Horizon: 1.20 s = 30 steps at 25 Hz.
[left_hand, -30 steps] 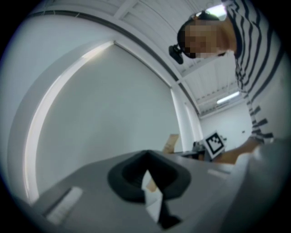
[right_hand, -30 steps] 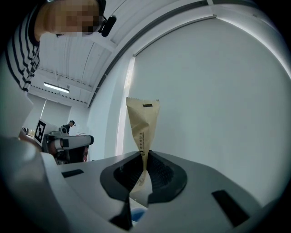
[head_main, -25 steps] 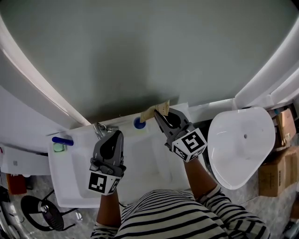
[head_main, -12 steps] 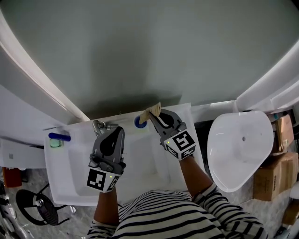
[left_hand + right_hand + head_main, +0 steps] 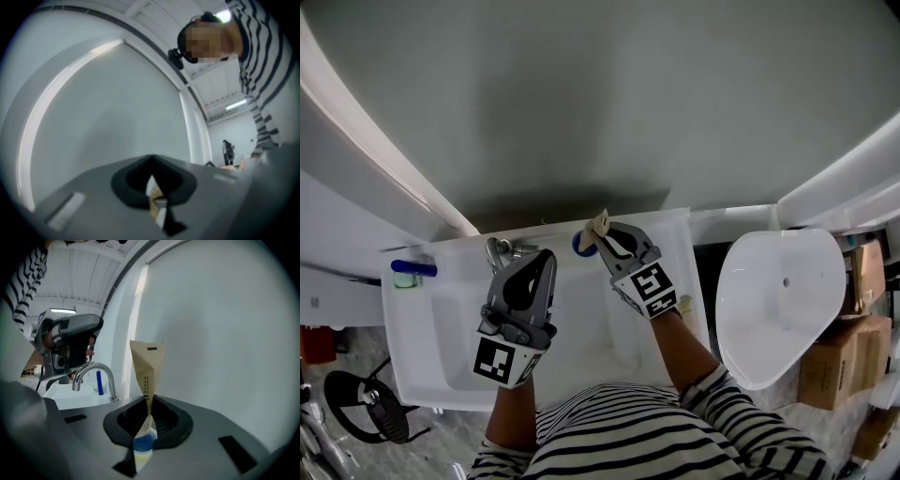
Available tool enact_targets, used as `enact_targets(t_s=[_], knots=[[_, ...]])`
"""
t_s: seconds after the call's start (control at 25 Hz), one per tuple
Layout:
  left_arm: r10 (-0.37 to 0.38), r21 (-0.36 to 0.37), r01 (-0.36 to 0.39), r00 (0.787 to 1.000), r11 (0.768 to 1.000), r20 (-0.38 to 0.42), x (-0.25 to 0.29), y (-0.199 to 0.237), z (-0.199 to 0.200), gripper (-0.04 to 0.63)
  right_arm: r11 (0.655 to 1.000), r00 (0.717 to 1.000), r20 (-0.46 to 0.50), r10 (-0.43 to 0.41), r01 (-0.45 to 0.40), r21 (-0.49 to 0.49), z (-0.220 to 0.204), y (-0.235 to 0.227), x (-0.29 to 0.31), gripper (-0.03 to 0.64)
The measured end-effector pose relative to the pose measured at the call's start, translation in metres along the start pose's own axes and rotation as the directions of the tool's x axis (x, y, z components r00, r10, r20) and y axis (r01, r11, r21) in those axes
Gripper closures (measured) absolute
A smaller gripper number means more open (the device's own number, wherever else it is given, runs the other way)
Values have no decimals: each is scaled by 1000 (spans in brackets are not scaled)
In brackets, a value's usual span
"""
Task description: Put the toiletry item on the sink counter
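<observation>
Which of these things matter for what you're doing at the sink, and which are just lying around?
Part of the job: tan paper packet, right claw pinching it, sink counter.
Just lying about: faucet, cardboard boxes, idle left claw.

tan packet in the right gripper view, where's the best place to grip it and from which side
Probably at its narrow lower end, coming from below with the fingers across the two flat faces. The tan packet stands upright and thin, and it flares toward its serrated top, so the pinched lower end fits best between the fingers. The right gripper is shut on it that way.
</observation>
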<state>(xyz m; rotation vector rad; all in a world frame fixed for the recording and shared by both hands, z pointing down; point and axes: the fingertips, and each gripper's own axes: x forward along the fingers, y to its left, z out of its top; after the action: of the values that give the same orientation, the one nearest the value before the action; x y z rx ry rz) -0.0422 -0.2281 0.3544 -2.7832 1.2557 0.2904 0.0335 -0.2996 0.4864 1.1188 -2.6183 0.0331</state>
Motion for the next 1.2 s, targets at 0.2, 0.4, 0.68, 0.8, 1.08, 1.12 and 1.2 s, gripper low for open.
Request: enact_targets(t_s=[0.2,0.4,0.68,0.8,1.08,1.12,1.2], knots=[[5,-8,-5,1000,1000,5,2,6,-3,589,1000,999,-53,7,-9,-27,-21,4,14,589],[11,-18,-10,1000,1000,21,4,9,-1,589,999,995,-96,21,-24,-38,-39,6,25,589],[15,-47,-14,1000,999,26,8,8,3,589,998,988,-154,30,-39,-54,-60,10,37,589],[5,-41,-4,1000,999,29,7,7,1,589,998,985,-167,33,-43,-53,-67,12,40,589],[4,-34,-3,1000,999,31,7,7,1,589,998,983,-180,41,-49,-43,-71,12,44,589],[8,-44,-7,1000,999,26,7,7,2,589,998,983,-180,41,-49,-40,-71,12,44,589],[12,-53,-11,1000,999,18,8,6,2,589,998,983,-182,40,-47,-37,-71,12,44,589]])
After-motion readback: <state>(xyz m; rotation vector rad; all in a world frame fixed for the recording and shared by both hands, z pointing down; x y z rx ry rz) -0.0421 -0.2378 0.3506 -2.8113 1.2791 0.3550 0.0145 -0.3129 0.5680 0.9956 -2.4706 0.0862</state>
